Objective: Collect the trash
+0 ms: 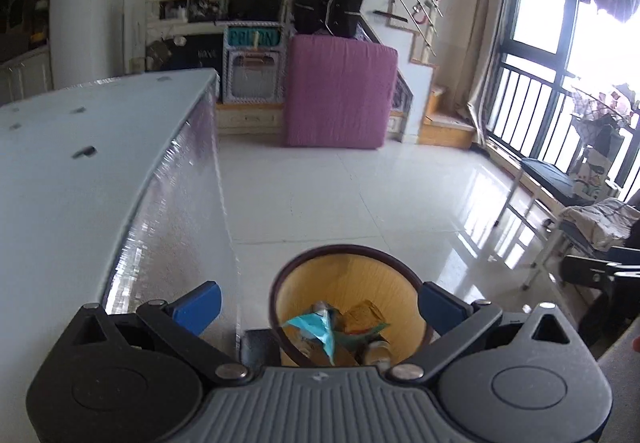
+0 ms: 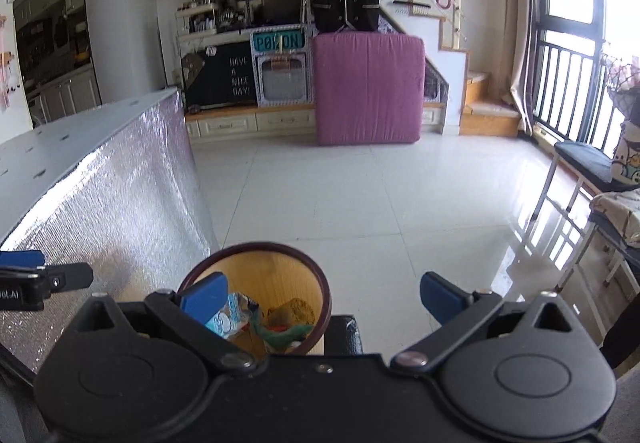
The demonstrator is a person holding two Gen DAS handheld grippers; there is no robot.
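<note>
Both claws hang over the bin, both spread wide and carrying nothing. Left claw (image 1: 320, 301): blue fingers (image 1: 200, 305) well apart, the wooden bin (image 1: 352, 255) directly below and between them, rim just ahead of the tips. Right claw (image 2: 324, 299): same posture, bin (image 2: 256, 249) below and to its left, its left finger overlapping the rim in view. Trash already sits inside: a crumpled blue-green wrapper (image 1: 316, 327), a brownish packet (image 1: 362, 317), what looks like a can further down, hard to tell. From the right wrist view I also make out a pale printed carton (image 2: 230, 317). The table (image 1: 80, 147) runs off to the left of both claws, its foil-faced side (image 2: 120, 211) just beside the bin; small dark specks on top, too blurred to name. My reading: a drop is done and more pickup may remain. Risks from here: the bin is light-looking and stands close to the table side, so a low swing toward the table could clip the rim and tip it, spilling the contents. The two claws are near each other; the left one shows at the right view's edge (image 2: 24, 275), so crossing paths invites a knock. Glare on the floor (image 2: 400, 203) may hide small scraps.
</note>
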